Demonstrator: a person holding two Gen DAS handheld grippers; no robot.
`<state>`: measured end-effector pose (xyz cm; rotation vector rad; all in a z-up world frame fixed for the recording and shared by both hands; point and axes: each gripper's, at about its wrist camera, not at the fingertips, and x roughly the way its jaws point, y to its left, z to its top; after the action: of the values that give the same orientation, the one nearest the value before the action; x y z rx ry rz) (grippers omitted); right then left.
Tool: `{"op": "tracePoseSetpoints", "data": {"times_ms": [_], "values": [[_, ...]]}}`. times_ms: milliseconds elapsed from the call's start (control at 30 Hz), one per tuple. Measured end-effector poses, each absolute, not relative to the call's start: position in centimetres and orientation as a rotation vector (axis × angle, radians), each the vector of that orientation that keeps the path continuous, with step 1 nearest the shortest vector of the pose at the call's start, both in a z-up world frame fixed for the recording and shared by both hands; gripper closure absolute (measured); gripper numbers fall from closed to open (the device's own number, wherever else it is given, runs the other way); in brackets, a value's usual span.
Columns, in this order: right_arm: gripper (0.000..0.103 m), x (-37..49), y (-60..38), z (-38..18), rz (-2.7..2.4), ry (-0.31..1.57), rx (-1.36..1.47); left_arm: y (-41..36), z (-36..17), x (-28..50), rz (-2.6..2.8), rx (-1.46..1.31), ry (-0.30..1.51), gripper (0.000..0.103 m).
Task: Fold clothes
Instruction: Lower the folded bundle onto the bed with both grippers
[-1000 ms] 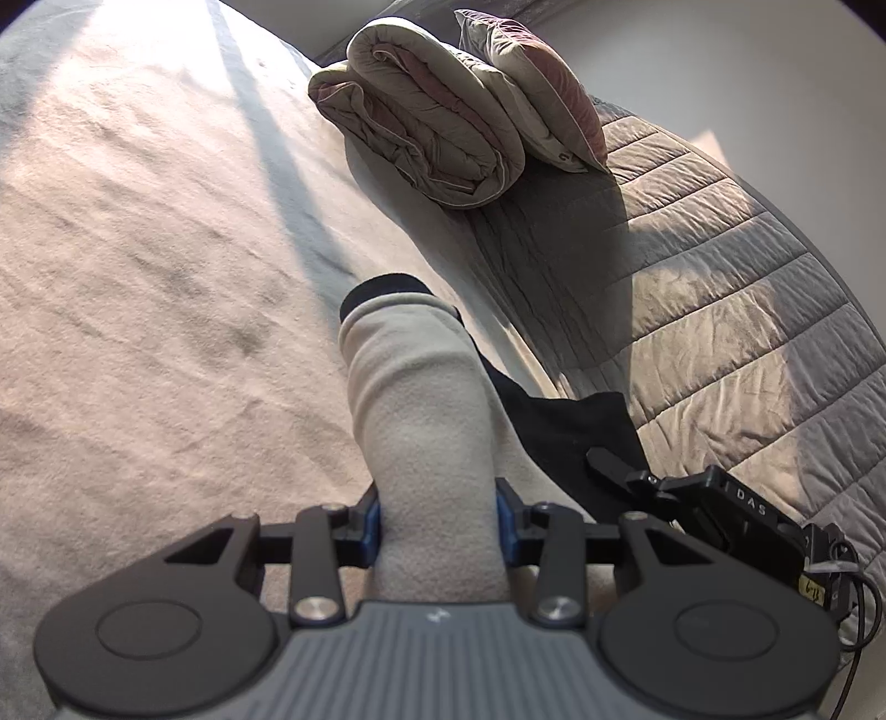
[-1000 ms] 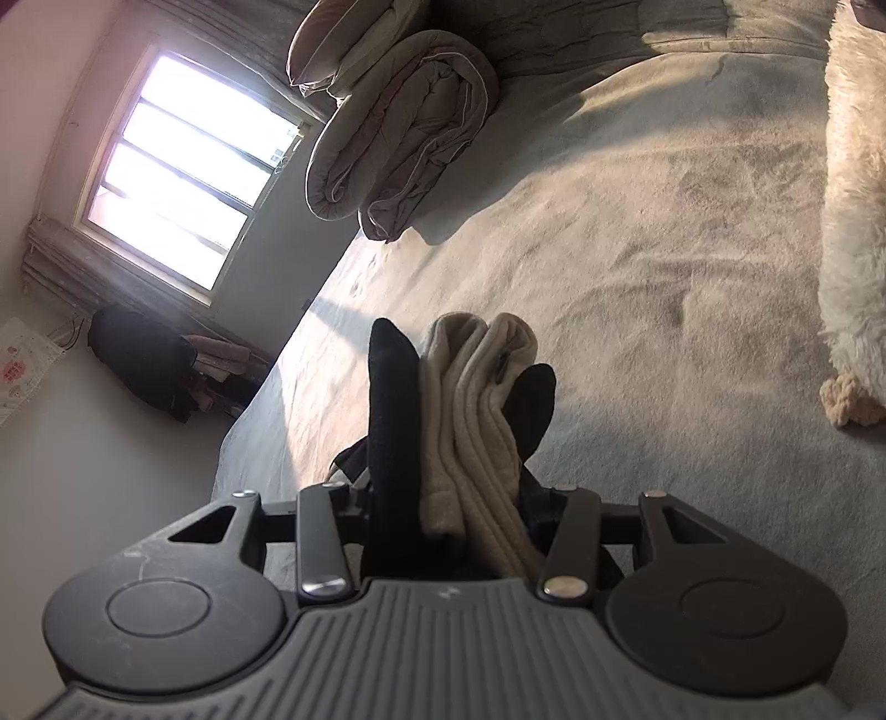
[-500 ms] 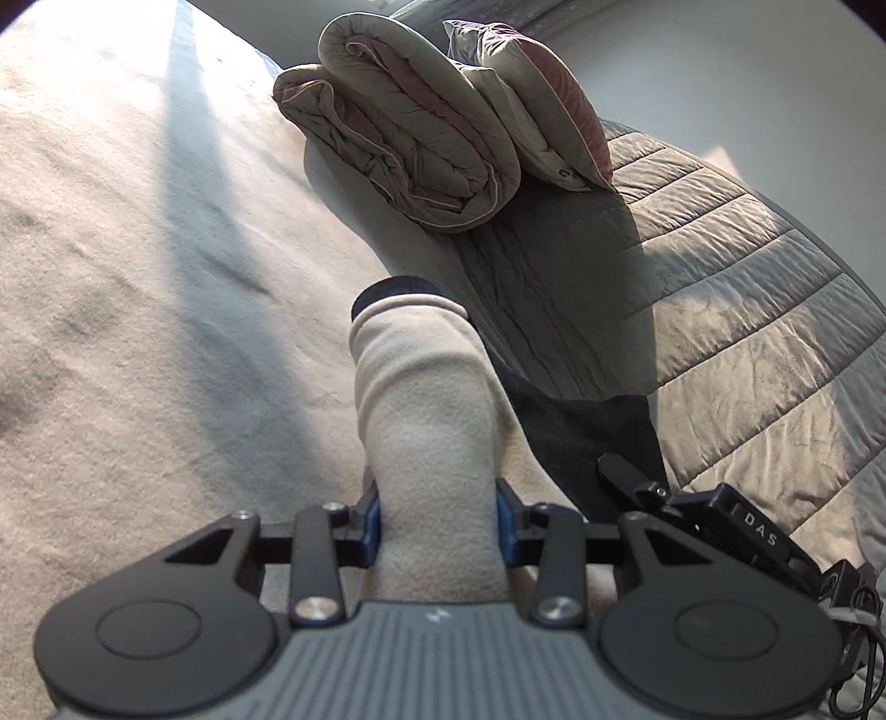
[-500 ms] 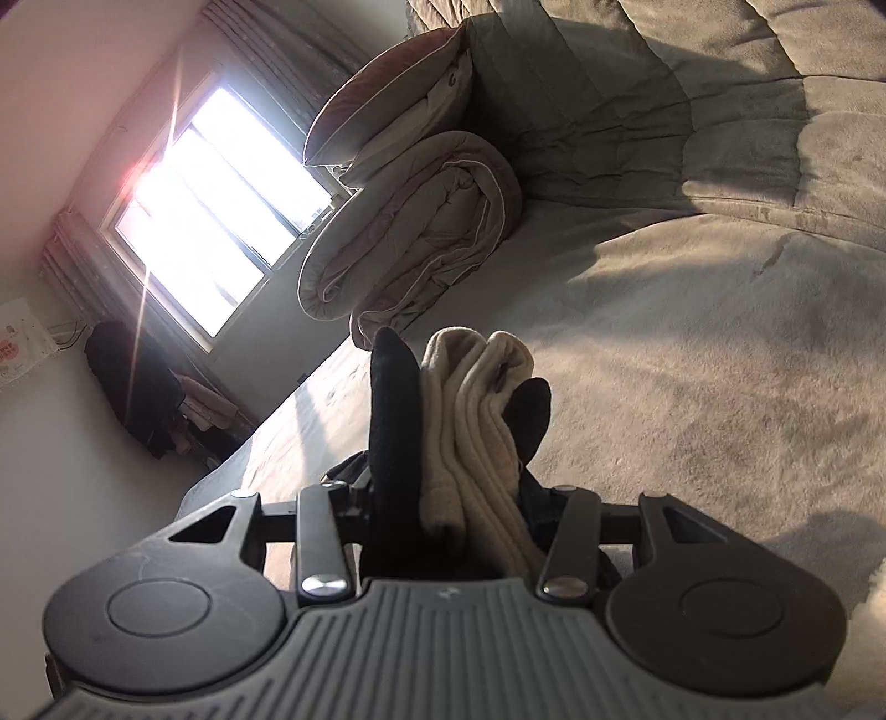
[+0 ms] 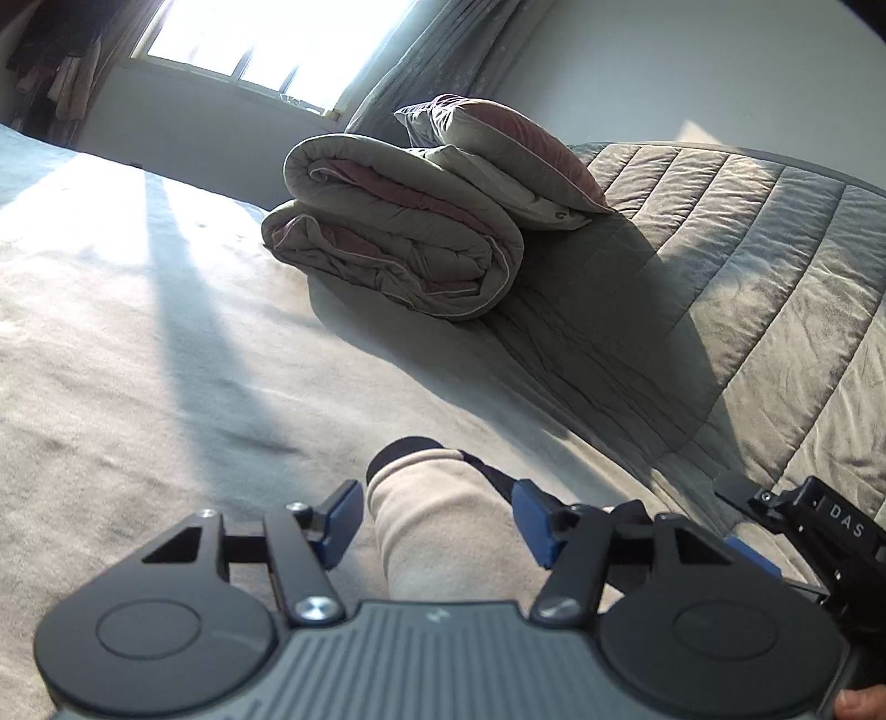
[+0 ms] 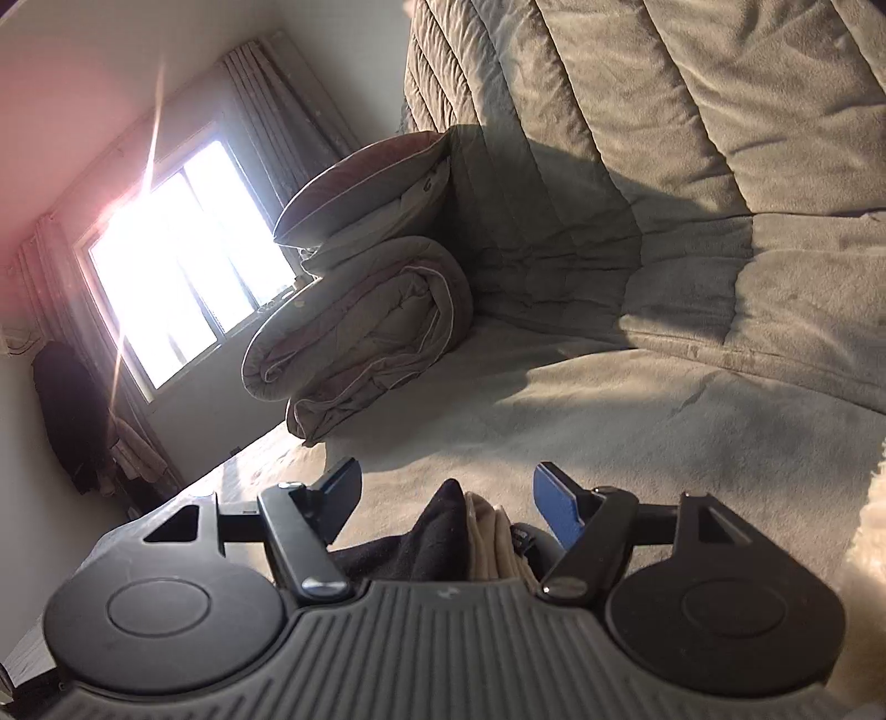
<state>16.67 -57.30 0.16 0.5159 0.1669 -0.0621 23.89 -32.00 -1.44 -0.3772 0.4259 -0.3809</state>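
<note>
**Friend:** What is in front of your left tongs, going from left to right?

**Me:** A sunlit bed (image 5: 138, 343) fills the left side, with a bright window (image 5: 266, 44) above it. In the middle sits a rolled duvet (image 5: 398, 243) with a pillow (image 5: 498, 160) resting on top. On the right rises a quilted headboard (image 5: 775, 266). Low in the picture, my left tongs (image 5: 437, 520) have just been spreading their jaws. A beige and black garment (image 5: 437, 526) lies on the bed between the blue pads (image 5: 340, 518), and I see a gap on each side of it, so nothing is pinched. At the far right edge is my other tool, black, with letters on it.

**Friend:** And the right tongs?

**Me:** That view is tilted. At the left is a dark piece of clothing hanging (image 6: 66, 421) beside the glaring window. The same duvet and pillow sit in the middle, and the headboard fills the right. My right tongs (image 6: 448, 504) have also just been spreading, and now stand wide. Folded black and beige cloth pokes up between them, touching neither pad. Something white and fluffy (image 6: 869, 531) shows at the right edge.
</note>
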Motion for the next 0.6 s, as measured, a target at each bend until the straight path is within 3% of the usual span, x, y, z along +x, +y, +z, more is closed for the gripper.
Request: {"op": "tracePoseSetpoints", "data": {"times_ms": [33,100,200,400,600], "values": [[0.036,16.5,-56.9,0.4,-0.064,0.142,0.473,-32.3,-1.2,24.5,-0.390,-0.358,0.425,0.063],[0.071,16.8,-55.4,0.6,-0.062,0.128,0.354,-32.9,-1.1,25.6,-0.414,-0.327,0.435,0.074],[0.093,17.9,-53.4,-0.1,-0.050,0.171,0.220,-34.1,-1.4,27.0,-0.424,-0.250,0.443,0.084],[0.103,20.5,-53.1,-2.8,-0.119,0.343,0.125,-35.5,-3.3,29.1,-0.403,-0.156,0.489,0.086],[0.103,21.1,-53.7,-3.8,-0.164,0.414,0.168,-35.9,-3.5,29.3,-0.389,-0.147,0.509,0.085]]}}
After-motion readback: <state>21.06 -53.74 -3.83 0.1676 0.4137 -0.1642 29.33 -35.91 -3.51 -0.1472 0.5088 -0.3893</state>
